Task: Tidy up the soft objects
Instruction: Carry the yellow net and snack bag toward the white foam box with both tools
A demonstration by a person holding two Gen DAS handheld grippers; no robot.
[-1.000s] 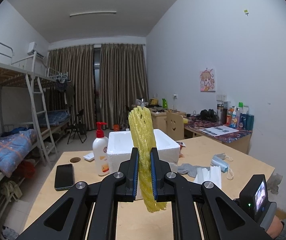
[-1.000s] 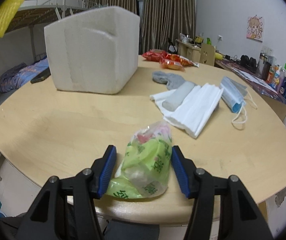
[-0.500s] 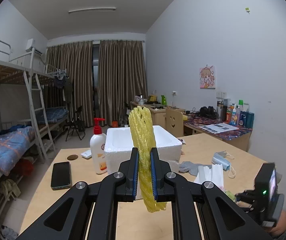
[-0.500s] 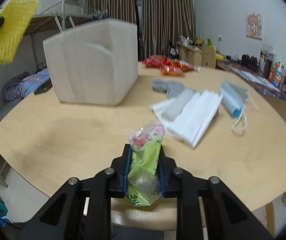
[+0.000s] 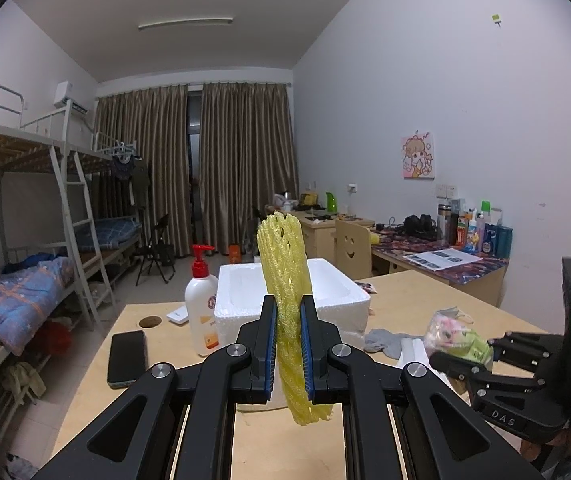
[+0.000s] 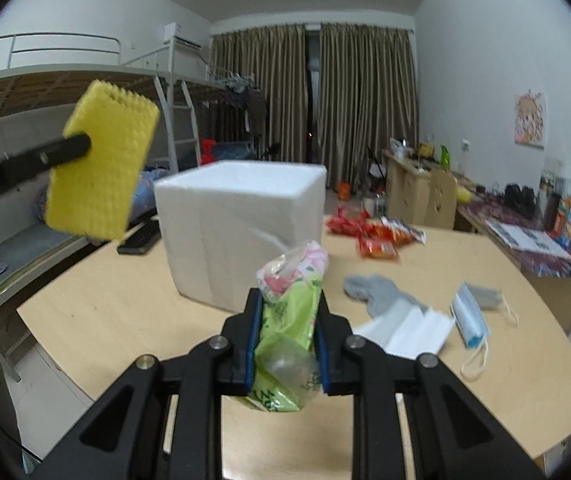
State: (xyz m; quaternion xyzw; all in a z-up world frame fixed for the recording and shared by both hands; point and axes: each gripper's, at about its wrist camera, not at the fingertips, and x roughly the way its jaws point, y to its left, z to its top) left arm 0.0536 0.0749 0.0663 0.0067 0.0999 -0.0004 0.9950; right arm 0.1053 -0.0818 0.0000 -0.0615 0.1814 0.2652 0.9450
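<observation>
The left gripper (image 5: 288, 344) has its jaws clamped on a yellow foam net (image 5: 285, 280), which stands nearly upright between the blue pads, its top rising above the jaws and its lower end hanging below them, clear of the table (image 5: 97, 384). From the right wrist view the same net (image 6: 101, 168) shows as a flat yellow rectangle held up in the air, to the left of the white foam box (image 6: 241, 232) and higher than its rim.

The right gripper (image 6: 288, 340) has its jaws closed on a green and pink tissue pack (image 6: 289, 320), squeezed in its middle and lifted off the table. In the left wrist view that pack (image 5: 455, 340) sits in the jaws to the right of the box and apart from it.

The foam box (image 5: 289, 296) stands on the table with its top open; the part of its inside that shows is bare white, and the net hides the rest. Just left of the box is a white pump bottle (image 5: 201, 308) with a red top, and further left a dark phone (image 5: 126, 358) lies flat.

To the right of the box, on the table, lie a grey sock (image 6: 377, 292), a stack of white folded masks (image 6: 409, 328) and a blue face mask (image 6: 471, 316). Red snack packets (image 6: 373, 236) lie behind them.
</observation>
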